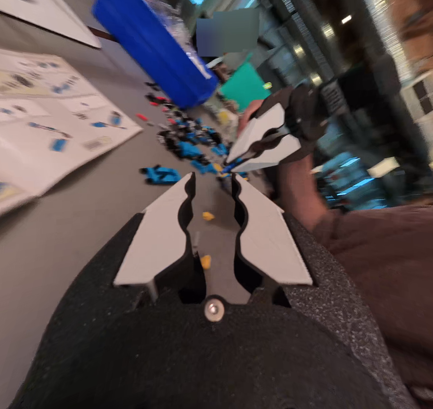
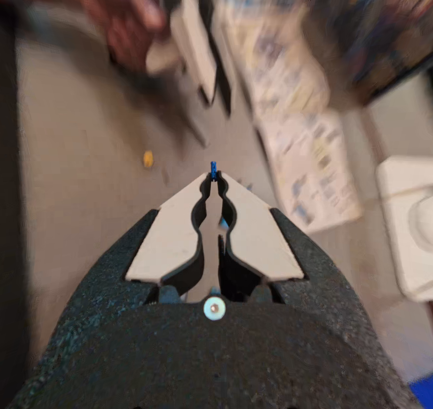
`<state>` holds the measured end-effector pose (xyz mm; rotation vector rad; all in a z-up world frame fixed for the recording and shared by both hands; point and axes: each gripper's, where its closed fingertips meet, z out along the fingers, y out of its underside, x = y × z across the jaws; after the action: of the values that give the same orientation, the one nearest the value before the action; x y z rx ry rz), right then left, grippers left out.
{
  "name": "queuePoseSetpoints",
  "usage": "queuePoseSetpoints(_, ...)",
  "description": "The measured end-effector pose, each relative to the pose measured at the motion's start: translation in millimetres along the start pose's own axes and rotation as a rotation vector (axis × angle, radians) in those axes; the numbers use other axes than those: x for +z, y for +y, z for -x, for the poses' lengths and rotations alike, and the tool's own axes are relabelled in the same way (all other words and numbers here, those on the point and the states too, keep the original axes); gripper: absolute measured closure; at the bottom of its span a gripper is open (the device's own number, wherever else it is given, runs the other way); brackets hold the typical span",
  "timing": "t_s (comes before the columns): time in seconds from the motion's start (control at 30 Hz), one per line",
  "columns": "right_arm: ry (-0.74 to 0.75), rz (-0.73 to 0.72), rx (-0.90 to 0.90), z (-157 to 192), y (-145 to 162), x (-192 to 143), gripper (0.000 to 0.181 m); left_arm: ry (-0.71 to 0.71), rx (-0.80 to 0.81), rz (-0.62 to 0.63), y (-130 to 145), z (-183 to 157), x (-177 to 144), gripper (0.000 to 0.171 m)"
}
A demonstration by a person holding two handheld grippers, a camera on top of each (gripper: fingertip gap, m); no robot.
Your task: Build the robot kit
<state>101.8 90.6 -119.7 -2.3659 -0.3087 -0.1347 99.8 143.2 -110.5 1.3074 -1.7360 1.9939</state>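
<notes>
On the left of the grey worktop [image 1: 98, 210] lie printed instruction sheets [image 1: 46, 121], with a blue bin [image 1: 152, 53] farther off behind them. A heap of small blue and black building pieces [image 1: 187, 139] is scattered in the middle distance, one blue assembled bit [image 1: 161, 175] a little apart on its near side. The left gripper [image 1: 213, 175] hovers over the worktop with its fingers spread and nothing between them; two yellow pieces [image 1: 207, 216] lie on the surface beneath. To the right, the right gripper [image 2: 213, 173] has its fingers pinching a small blue pin [image 2: 213, 171] at the very tips, lifted clear of the worktop. The pin is thus picked up, joined to nothing visible.
</notes>
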Motion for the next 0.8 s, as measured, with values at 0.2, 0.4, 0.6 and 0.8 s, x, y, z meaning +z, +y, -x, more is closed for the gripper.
queuePoseSetpoints(0.2,-0.17,0.815,0.186,11,120,-29,0.176,-0.347,0.302,0.031,-9,36,-13,0.149)
queuePoseSetpoints(0.4,-0.183,0.899,0.16,19,137,-23,0.176,-0.452,0.354,0.092,-5,53,-18,0.149)
queuePoseSetpoints(0.6,-0.157,0.89,0.155,17,138,-21,0.176,-0.494,0.369,0.113,-5,61,-23,0.149)
queuePoseSetpoints(0.8,-0.167,0.878,0.163,16,136,-20,0.173,-0.504,0.377,0.134,-2,62,-23,0.149)
